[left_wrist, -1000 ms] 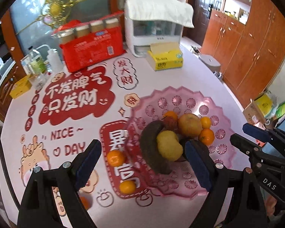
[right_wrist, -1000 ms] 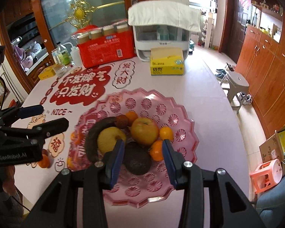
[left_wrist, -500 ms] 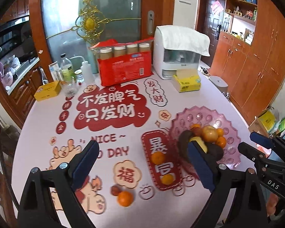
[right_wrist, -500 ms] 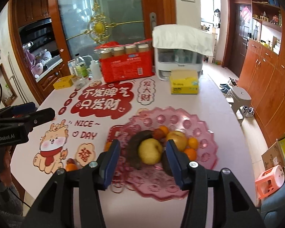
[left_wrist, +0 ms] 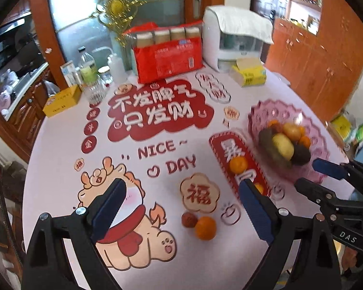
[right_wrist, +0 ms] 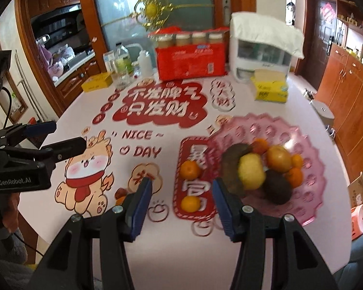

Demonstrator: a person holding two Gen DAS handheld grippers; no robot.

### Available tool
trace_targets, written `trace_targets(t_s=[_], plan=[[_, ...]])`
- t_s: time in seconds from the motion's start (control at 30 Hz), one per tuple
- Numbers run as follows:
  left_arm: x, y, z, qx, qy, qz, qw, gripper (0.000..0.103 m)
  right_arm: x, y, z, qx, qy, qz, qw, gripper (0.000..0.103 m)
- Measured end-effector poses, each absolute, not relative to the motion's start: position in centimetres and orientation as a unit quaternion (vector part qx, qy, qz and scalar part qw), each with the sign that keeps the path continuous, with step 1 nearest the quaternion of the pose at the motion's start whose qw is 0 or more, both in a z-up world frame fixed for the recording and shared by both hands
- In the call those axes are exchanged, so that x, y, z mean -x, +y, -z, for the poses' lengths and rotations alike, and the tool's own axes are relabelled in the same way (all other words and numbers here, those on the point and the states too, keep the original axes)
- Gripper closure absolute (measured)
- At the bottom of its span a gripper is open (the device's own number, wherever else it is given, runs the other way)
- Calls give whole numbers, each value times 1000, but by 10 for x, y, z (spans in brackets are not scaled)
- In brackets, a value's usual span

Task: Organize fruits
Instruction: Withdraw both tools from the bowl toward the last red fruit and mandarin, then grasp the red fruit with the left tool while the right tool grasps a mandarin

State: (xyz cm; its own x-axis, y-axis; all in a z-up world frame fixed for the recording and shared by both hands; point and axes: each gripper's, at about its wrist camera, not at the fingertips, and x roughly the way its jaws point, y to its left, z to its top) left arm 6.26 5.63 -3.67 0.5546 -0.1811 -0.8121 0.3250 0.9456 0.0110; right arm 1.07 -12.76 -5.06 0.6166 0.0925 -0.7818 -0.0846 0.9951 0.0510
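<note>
A pink scalloped plate [left_wrist: 288, 111] [right_wrist: 266, 123] holds a yellow pear [right_wrist: 251, 172], a dark avocado [right_wrist: 278, 188], an apple and small oranges. Loose on the table mat lie two oranges [right_wrist: 190, 169] [right_wrist: 190, 203] beside the plate. An orange [left_wrist: 205, 227] and a small brown fruit [left_wrist: 189, 220] lie nearer the front. My left gripper [left_wrist: 181, 184] [right_wrist: 65, 135] hangs wide open above the mat, nothing between its fingers. To its right, my right gripper [right_wrist: 181, 186] [left_wrist: 314, 174] is open and empty, left of the plate.
At the table's far side stand a red pack of jars [left_wrist: 168, 58], a white appliance [left_wrist: 239, 41], a yellow tissue box [left_wrist: 249, 75], bottles [left_wrist: 89, 72] and a yellow carton [left_wrist: 63, 100]. Wooden cabinets line the right wall.
Both grippers have drawn back and leftward from the plate. The right jaws widened, leaving the dark avocado on the plate. More loose fruit has come into view.
</note>
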Motion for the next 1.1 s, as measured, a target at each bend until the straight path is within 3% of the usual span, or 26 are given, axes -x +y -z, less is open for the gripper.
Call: trace_targets(t_s=[0.5,0.97,1.1], plan=[[-73,113,148,-105,519,196,826,10,-26,-58,148,-28,520,-85,850,51],[-79,123,170,-100,533,193,817,10,-48,-23,193,-7,544,-118,831,51],[-80,123,171,-100,536,193,816,10,-50,-26,201,-19,547,-119,829,60]])
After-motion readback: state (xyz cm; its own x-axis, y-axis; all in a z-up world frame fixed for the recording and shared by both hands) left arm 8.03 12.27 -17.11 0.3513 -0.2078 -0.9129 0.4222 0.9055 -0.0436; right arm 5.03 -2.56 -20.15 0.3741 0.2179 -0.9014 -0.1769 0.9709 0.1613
